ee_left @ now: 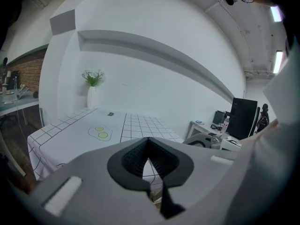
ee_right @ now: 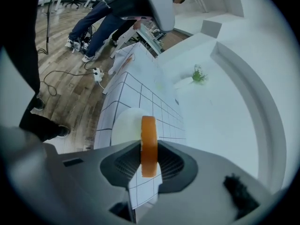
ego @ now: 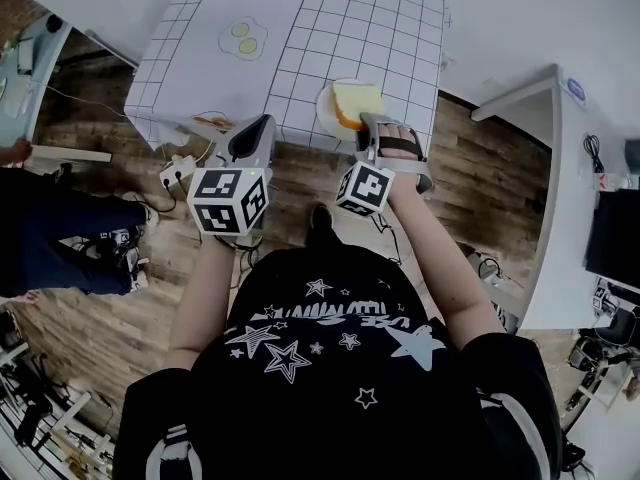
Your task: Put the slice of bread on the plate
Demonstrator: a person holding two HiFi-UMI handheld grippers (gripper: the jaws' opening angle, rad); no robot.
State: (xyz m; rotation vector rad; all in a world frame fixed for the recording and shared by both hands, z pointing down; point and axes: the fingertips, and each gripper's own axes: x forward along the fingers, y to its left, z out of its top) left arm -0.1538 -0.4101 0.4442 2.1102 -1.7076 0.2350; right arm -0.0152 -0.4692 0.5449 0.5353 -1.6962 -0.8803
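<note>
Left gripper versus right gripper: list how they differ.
The left gripper is closed on nothing; the right gripper clamps the slice of bread. The left gripper sits at the table edge, off the plate; the right gripper reaches over the plate. Both are grey.

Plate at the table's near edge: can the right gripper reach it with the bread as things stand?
Probably yes: the right gripper holds the bread over the plate, and nothing shows between them.

Nothing can be read: the white lettering on the black shirt [ego: 330, 368], lower centre, is too warped to make out
</note>
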